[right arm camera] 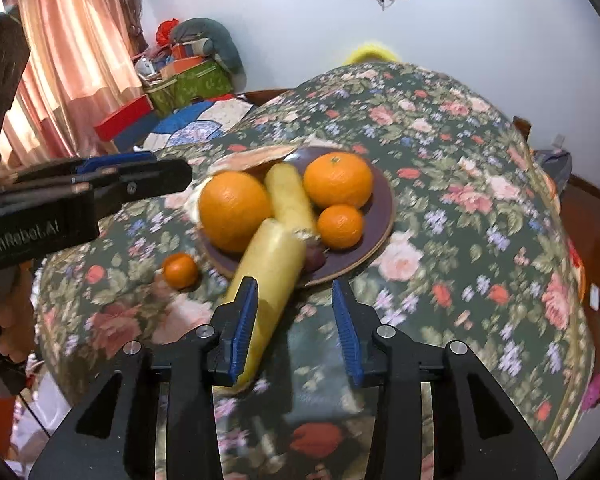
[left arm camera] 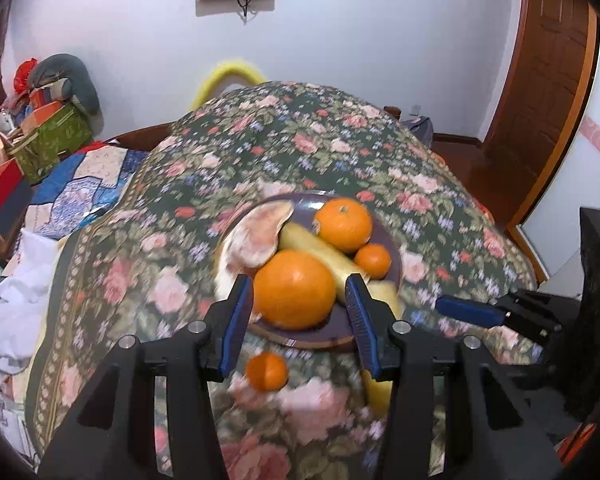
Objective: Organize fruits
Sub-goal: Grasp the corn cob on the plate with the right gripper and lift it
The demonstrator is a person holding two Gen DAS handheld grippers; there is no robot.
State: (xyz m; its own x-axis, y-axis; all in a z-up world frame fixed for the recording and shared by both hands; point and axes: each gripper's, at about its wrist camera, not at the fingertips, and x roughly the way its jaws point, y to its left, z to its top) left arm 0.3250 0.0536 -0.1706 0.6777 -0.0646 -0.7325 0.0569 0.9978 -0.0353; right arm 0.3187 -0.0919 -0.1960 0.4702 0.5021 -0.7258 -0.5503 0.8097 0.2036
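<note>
Our left tool [left arm camera: 300,300] gapes empty before the large orange [left arm camera: 295,289]; our right tool [right arm camera: 296,300], wide open, has the yellow fruit [right arm camera: 270,276] against its left finger.

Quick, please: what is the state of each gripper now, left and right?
Left gripper: open, holding nothing; the big orange shows between its fingers.
Right gripper: open, holding nothing; a yellow fruit lies by its left finger.

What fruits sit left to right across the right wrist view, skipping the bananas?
Small tangerine on the cloth → big orange → small tangerine on the plate; the medium orange overlaps that last one's span, so unplaced.
</note>
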